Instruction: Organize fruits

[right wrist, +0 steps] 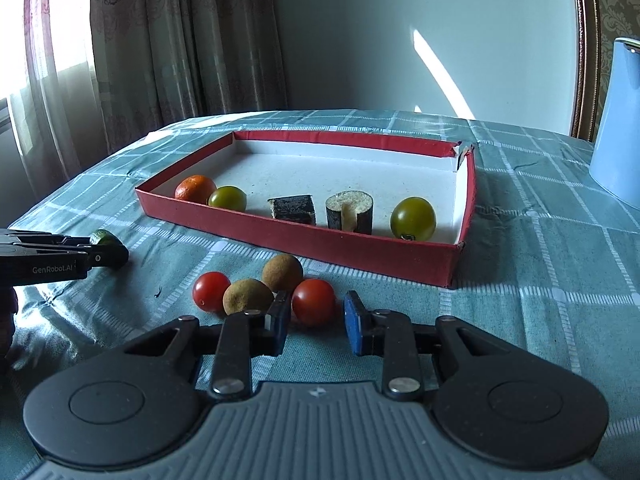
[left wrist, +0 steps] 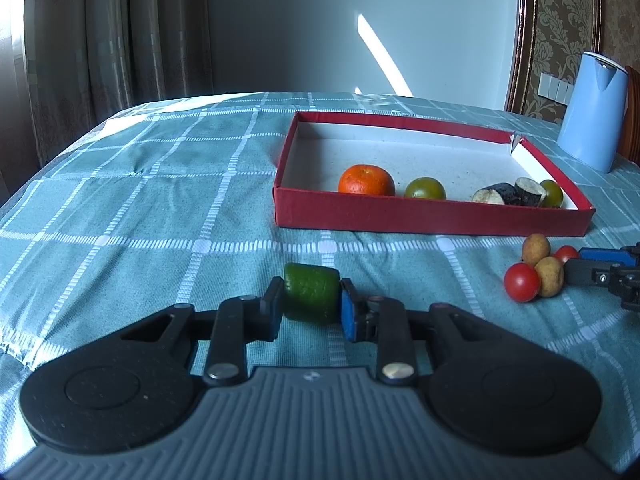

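My left gripper (left wrist: 311,286) is shut on a green cucumber chunk (left wrist: 310,300) that rests on the teal checked cloth. My right gripper (right wrist: 318,298) is shut on a red cherry tomato (right wrist: 314,302), also low on the cloth. Beside that tomato lie two brown round fruits (right wrist: 282,272) (right wrist: 247,296) and a second red tomato (right wrist: 211,291). Beyond them, the red box (right wrist: 300,240) holds an orange (right wrist: 195,188), two green tomatoes (right wrist: 227,199) (right wrist: 413,218) and two dark-skinned cut pieces (right wrist: 292,209) (right wrist: 349,212). The left wrist view shows the right gripper (left wrist: 588,264) at its right edge.
A light blue kettle (left wrist: 592,116) stands at the back right, behind the box's torn corner. Curtains hang beyond the table's far left edge. Bare cloth stretches left of the box (left wrist: 432,220) and around both grippers.
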{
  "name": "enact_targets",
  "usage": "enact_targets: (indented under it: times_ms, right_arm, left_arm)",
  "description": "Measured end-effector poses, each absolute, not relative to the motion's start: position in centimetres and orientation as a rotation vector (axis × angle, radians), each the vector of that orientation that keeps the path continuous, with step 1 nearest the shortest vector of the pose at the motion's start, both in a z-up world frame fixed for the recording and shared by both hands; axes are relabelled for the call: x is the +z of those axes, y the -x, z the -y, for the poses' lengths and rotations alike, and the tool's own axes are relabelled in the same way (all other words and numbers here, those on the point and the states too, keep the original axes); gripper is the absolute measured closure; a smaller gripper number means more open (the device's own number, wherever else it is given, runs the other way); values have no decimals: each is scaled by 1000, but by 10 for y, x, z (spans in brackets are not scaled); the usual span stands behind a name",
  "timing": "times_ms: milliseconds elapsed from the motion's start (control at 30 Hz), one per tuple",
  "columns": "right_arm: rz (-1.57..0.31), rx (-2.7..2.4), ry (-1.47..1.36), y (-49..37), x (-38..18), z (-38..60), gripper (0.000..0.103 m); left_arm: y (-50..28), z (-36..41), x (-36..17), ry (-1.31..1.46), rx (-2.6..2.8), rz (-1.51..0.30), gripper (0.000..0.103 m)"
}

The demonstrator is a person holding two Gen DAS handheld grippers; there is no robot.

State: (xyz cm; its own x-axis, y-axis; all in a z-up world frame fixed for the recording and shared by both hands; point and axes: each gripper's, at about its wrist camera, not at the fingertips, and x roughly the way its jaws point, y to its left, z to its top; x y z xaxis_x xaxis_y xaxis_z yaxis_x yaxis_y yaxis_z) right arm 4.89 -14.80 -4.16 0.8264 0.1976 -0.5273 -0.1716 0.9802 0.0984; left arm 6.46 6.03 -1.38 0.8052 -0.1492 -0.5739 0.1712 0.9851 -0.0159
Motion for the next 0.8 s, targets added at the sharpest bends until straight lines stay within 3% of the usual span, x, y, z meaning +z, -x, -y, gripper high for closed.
enact_targets:
  times_ms: [800]
  right_arm:
    - [-538, 148, -82, -40, -44, 152, 75]
  left_arm:
    - [-56, -13, 5, -94, -96, -544, 78]
